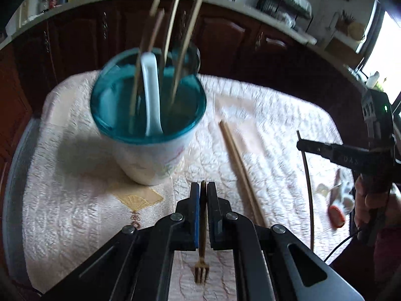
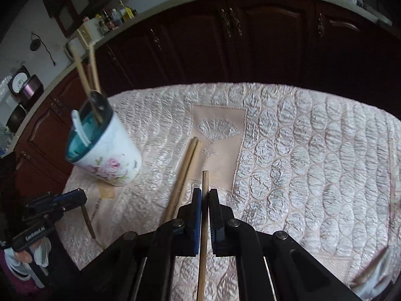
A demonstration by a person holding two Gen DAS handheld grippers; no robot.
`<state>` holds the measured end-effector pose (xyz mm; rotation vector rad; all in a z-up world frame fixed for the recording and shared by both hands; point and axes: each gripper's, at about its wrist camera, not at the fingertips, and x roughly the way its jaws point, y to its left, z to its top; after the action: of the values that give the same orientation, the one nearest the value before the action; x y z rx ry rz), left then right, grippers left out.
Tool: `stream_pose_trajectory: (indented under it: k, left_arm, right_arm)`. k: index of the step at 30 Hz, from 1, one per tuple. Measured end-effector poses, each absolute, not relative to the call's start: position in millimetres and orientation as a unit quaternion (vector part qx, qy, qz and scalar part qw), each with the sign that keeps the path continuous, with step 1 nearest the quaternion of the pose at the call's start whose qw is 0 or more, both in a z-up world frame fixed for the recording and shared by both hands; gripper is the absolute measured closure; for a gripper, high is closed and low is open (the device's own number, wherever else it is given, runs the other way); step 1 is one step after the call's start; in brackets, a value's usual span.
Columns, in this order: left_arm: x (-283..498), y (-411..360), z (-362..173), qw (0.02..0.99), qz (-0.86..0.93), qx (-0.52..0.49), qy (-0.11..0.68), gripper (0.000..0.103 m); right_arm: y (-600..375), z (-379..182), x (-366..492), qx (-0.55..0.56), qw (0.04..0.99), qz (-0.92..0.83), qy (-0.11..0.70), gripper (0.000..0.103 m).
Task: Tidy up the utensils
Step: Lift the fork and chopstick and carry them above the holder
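Now the quilted tabletop (image 2: pixel 300 150) carries a floral cup (image 1: pixel 150 160) holding four chopsticks and one white spoon (image 1: pixel 150 92); two chopsticks (image 1: pixel 238 160) lie beside it. Left gripper (image 1: pixel 203 190) clamps a small fork (image 1: pixel 201 271); right gripper (image 2: pixel 205 195) pinches one chopstick (image 2: pixel 204 225).

— What do we have in our right gripper (image 2: pixel 205 195)?

— A single wooden chopstick (image 2: pixel 203 225), pinched between the two fingers, its tip poking out past them over the quilted cloth (image 2: pixel 300 150).

— And to our left?

— A pair of chopsticks (image 2: pixel 184 175) lies on the cloth just beside our fingers. Farther left stands the floral cup (image 2: pixel 112 160) with its teal rim, holding a white spoon (image 2: pixel 80 128) and more chopsticks (image 2: pixel 86 80).

— Can we see our left gripper (image 2: pixel 72 197)?

— Yes, low at the left edge, clamped on a thin dark-handled utensil (image 2: pixel 89 222) that hangs down from it.
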<state>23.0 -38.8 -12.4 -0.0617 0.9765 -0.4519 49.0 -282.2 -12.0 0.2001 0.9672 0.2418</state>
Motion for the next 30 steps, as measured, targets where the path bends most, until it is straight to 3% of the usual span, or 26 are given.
stream_pose_trajectory:
  k: [14, 30]
  left_arm:
    - [-2.8, -13.9, 57.7, 0.883, -0.243, -0.049, 0.398, 0.097]
    - [1.5, -0.8, 125.1, 0.907, -0.239, -0.055, 0.343, 0.098]
  right_arm:
    - [-304.4, 60.8, -24.0, 0.084, 0.906, 0.103, 0.401, 0.096]
    - [-287.2, 132.0, -13.3, 0.062, 0.932, 0.130, 0.334, 0.096]
